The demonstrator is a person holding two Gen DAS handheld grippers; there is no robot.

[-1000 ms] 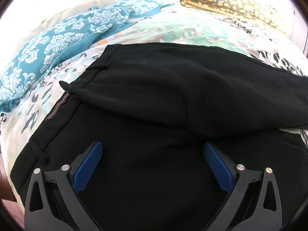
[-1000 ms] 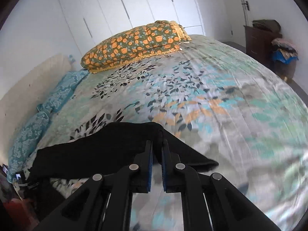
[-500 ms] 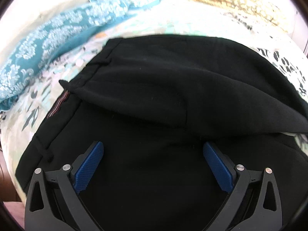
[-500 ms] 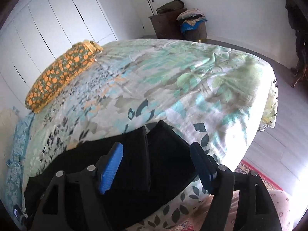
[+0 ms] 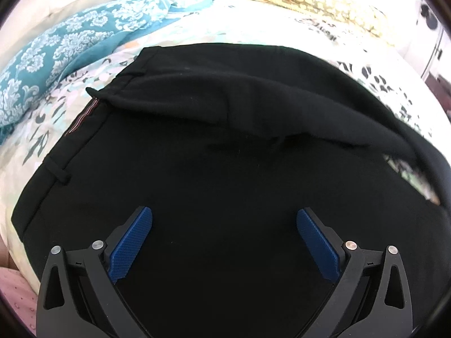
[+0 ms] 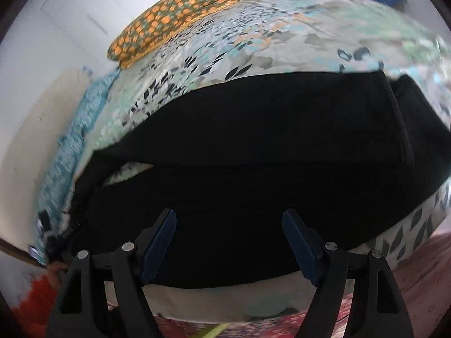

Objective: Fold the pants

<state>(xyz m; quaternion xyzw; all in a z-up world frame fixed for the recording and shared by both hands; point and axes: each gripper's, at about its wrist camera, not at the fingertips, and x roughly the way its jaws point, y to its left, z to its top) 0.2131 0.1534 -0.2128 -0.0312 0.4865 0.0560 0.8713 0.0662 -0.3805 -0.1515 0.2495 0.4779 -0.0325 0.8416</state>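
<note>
Black pants (image 5: 225,146) look soft and limp; left gripper (image 5: 224,219) and right gripper (image 6: 229,222) gape empty above them, so pinch a doubled hem or the waistband.

I see black pants (image 5: 225,146) with a striped waistband lining. My pads (image 5: 131,243) are blue. At eleven o'clock lies teal cloth (image 5: 70,39) with white damask; at one o'clock, an olive pillow (image 6: 174,14) with orange spots. The sheet (image 6: 282,42) has a leaf print.

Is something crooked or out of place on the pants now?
Yes. On the black pants, the upper leg lies askew over the lower one: the bedspread shows through a gap between them, so the edges do not match.
</note>
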